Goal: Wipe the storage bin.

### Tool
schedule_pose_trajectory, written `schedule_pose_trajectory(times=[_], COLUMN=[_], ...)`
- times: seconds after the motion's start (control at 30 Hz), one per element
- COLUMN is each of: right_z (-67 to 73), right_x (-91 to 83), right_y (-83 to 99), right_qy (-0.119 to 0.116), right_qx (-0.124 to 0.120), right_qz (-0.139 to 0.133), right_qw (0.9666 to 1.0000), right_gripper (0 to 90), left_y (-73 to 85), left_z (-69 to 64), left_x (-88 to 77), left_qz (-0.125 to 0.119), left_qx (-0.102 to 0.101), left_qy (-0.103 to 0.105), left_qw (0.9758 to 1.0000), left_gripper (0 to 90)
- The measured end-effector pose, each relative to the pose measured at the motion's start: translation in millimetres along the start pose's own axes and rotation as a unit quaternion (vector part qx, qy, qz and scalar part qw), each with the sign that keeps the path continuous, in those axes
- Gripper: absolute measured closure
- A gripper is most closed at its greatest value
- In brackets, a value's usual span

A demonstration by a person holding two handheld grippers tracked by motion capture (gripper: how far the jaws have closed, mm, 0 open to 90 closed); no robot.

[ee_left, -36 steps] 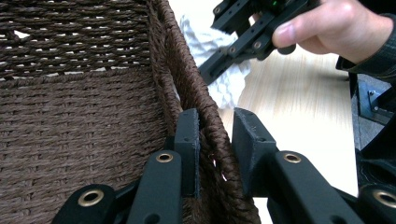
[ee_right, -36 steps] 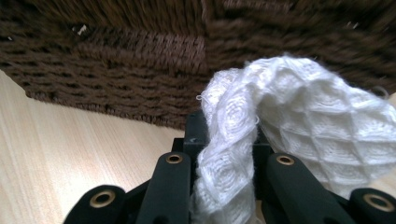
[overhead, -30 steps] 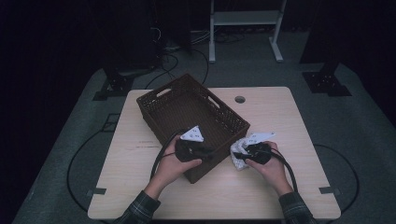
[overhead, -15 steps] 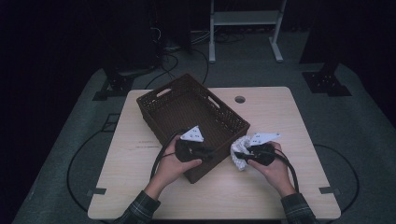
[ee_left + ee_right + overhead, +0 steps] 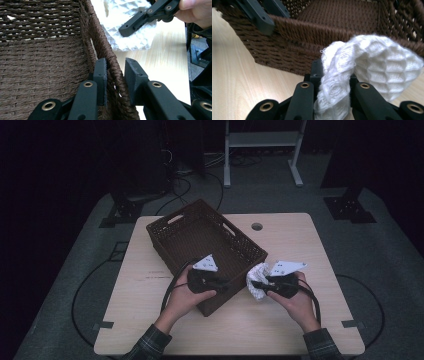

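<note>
- High view: nearest to me, my two hands are coming in over the table (image 5: 150, 285), and I am taking the brown woven basket (image 5: 175, 232) as my landmark.
- My left gripper (image 5: 220, 284) is sitting at the basket's near corner; in the left gripper view it (image 5: 115, 75) is straddling the basket's wall (image 5: 110, 65), one jaw inside and one outside, pinching the weave.
- My right gripper (image 5: 256, 284) is hovering just right of that same corner, outside the basket; in the right gripper view it (image 5: 333, 82) is clamping a bunched white waffle cloth (image 5: 372, 65) between its jaws.
- The cloth (image 5: 258, 279) is hanging beside the basket's near right wall, close to it, not inside it.
- Farther off, the basket is lying skewed on the table, its far handle end pointing away from me.
</note>
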State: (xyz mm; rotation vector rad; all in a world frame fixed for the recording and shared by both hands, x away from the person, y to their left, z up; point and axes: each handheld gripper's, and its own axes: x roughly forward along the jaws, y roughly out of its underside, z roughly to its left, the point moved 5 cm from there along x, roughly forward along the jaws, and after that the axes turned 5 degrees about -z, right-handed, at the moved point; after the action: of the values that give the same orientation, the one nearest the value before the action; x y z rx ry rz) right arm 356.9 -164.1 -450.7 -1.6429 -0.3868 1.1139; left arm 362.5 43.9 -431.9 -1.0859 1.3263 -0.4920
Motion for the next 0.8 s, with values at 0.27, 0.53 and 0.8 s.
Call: schedule_pose_trajectory(times=[0.27, 0.53, 0.8], right_z=[9.4, 15.1, 14.8], right_x=[-9.6, -4.0, 12.5], right_y=[-12.9, -12.7, 0.2], right_qy=[-0.009, -0.016, -0.02], right_qx=[-0.011, -0.019, -0.017], right_qz=[-0.025, -0.019, 0.008], right_qw=[0.9996, 0.9995, 0.9996], right_gripper=[76.3, 76.3, 76.4], left_y=[0.1, 0.1, 0.1], left_z=[0.1, -0.5, -0.4], left_x=[0.0, 0.2, 0.3], left_qz=[0.001, 0.001, 0.002], left_qx=[0.0, 0.001, 0.004], left_qy=[0.001, 0.0, 0.0], left_qw=[1.0, 1.0, 1.0], left_gripper=[71.3, 71.3, 71.2])
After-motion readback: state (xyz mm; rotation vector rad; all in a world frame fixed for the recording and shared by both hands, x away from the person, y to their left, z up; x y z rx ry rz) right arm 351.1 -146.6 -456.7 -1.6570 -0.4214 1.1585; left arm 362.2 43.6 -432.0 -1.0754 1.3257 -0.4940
